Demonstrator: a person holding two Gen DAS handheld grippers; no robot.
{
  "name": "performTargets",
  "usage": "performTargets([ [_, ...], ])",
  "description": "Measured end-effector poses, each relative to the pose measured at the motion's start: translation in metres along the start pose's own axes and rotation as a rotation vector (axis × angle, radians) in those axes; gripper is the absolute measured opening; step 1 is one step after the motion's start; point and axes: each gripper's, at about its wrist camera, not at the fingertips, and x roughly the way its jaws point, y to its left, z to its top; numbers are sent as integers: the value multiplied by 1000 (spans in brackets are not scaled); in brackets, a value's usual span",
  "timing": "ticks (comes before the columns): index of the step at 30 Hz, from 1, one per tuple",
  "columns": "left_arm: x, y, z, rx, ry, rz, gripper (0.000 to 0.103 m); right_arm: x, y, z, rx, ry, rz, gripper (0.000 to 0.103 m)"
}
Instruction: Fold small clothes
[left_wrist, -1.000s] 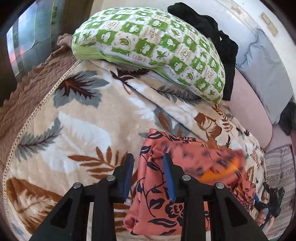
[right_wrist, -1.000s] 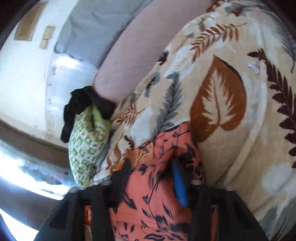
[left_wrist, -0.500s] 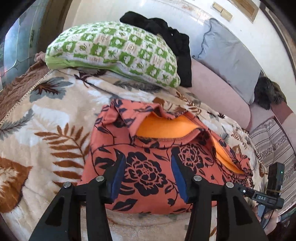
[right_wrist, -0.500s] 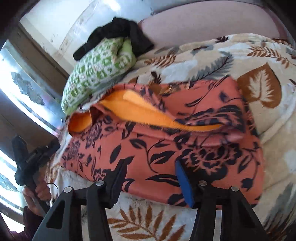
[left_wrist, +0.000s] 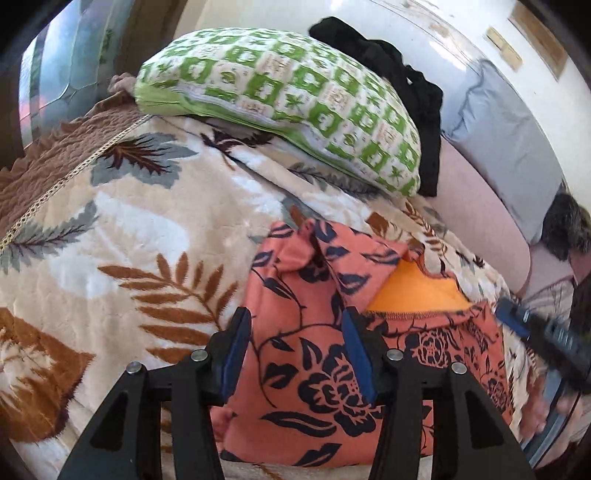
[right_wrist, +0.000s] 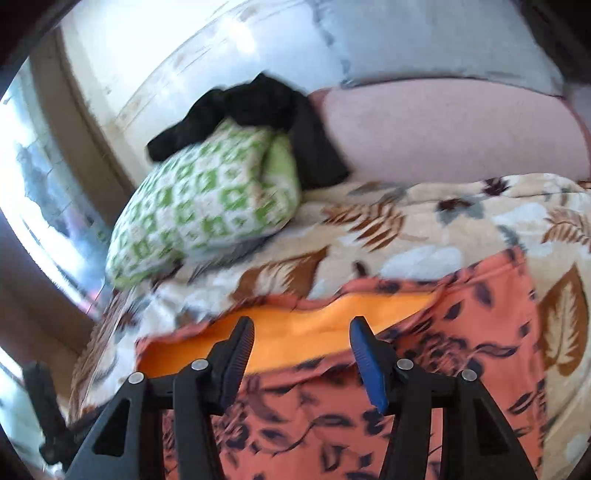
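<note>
A small coral garment (left_wrist: 325, 354) with a dark floral print and a plain orange inside (left_wrist: 417, 291) lies folded on the leaf-patterned blanket (left_wrist: 140, 236). My left gripper (left_wrist: 295, 347) is open and empty, its jaws just over the garment's left part. The same garment (right_wrist: 461, 369) shows in the right wrist view, its orange lining (right_wrist: 306, 332) exposed along the far edge. My right gripper (right_wrist: 301, 350) is open and empty above that edge. It also shows blurred at the right of the left wrist view (left_wrist: 539, 332).
A green-and-white patterned pillow (left_wrist: 288, 99) lies at the head of the blanket, with a black garment (left_wrist: 399, 85) behind it. A pink sofa seat (left_wrist: 480, 206) and grey cushion (left_wrist: 506, 125) lie further right. A brown quilted edge (left_wrist: 55, 155) runs along the left.
Both grippers have let go of the garment and stand open over it. The left view has swung back left; the right view has tilted up toward the pillow, with motion blur.
</note>
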Motion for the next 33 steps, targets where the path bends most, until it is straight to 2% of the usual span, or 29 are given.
performTargets([
  [3, -11, 20, 9, -83, -36, 29, 52, 38, 51, -36, -128, 177, 106, 57],
  [5, -14, 33, 14, -134, -51, 53, 52, 64, 83, -51, -205, 232, 135, 54],
  [8, -13, 47, 16, -176, -39, 79, 52, 108, 114, -39, -265, 222, 52, 53],
  [11, -9, 49, 17, -164, -13, 97, 52, 135, 118, 12, -189, 135, -37, 52],
  [12, -8, 47, 17, -152, -7, 101, 52, 134, 114, 28, -139, 86, -64, 52],
  [14, -6, 43, 17, -131, 0, 94, 54, 122, 101, 53, -29, -4, -45, 53],
  [16, -3, 37, 17, -108, 17, 81, 62, 98, 86, 60, 30, -59, -20, 53],
  [18, -1, 31, 15, -87, 34, 84, 63, 75, 69, 55, 28, -74, -37, 53],
  [22, -3, 14, 7, -37, 42, 68, 63, 12, 5, 21, 95, -78, -96, 54],
  [25, -13, -10, 0, 65, -21, 71, 64, -35, -47, -18, 184, -94, -139, 54],
  [27, -10, -25, -7, 132, -16, 65, 68, -53, -78, -43, 246, -61, -189, 54],
  [29, 3, -32, -16, 168, 44, 86, 69, -58, -105, -71, 313, 6, -213, 54],
  [30, 16, -34, -22, 195, 109, 121, 70, -53, -118, -87, 342, 67, -220, 54],
  [31, 32, -33, -32, 228, 197, 174, 70, -53, -126, -104, 349, 81, -185, 51],
  [32, 43, -30, -42, 257, 245, 216, 71, -63, -126, -115, 325, 18, -170, 44],
  [33, 38, -32, -48, 299, 182, 221, 73, -68, -123, -123, 311, 13, -168, 44],
])
